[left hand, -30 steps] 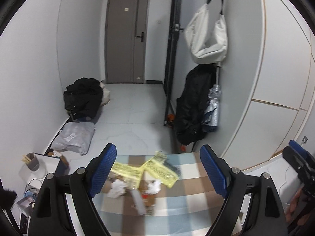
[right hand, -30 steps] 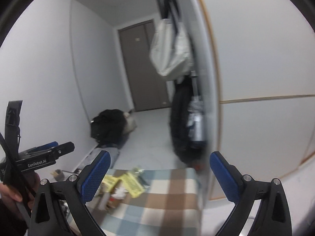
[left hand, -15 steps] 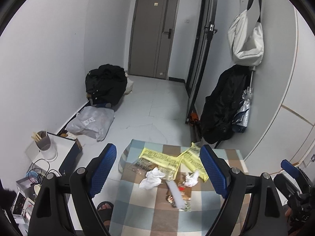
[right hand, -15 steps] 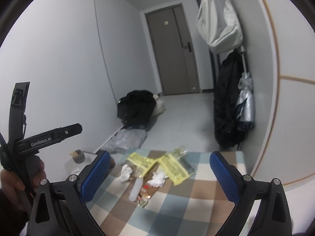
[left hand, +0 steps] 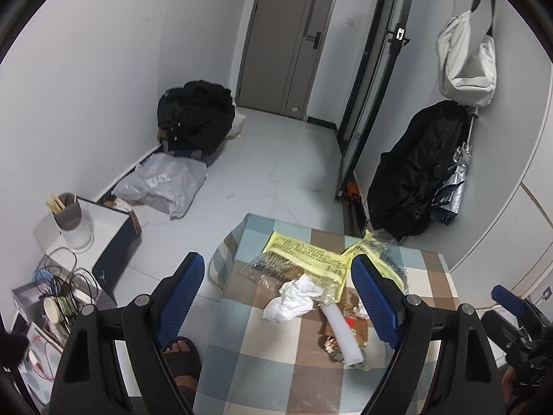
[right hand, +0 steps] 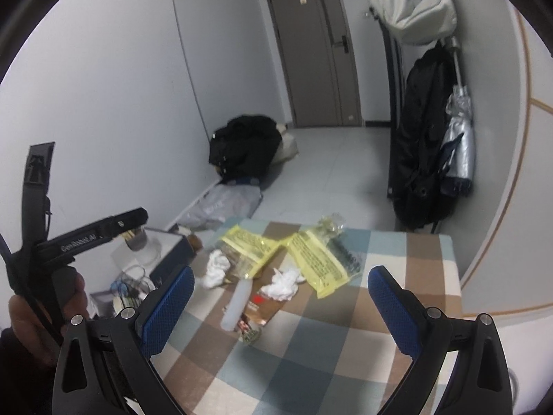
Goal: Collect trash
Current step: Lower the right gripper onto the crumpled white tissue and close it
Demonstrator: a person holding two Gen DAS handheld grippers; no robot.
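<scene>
Left gripper (left hand: 276, 297) open, empty, above checked table (left hand: 276, 373). Trash at 12 o'clock: tissue (left hand: 293, 299), yellow wrappers (left hand: 307, 252), white tube (left hand: 342, 332). Right gripper (right hand: 280, 307) open too. Best lowered straight, pinching tissue at its bulk.

near desk (right hand: 345, 363): bare checked cloth, open approach | mid desk: crumpled tissues (right hand: 217, 268), white tube (right hand: 236, 302), yellow wrappers (right hand: 316, 263) crowded together | right: desk edge near wall, hanging black coat (right hand: 425, 138) | left floor: box (left hand: 103, 242), cup (left hand: 71, 218), cables
</scene>
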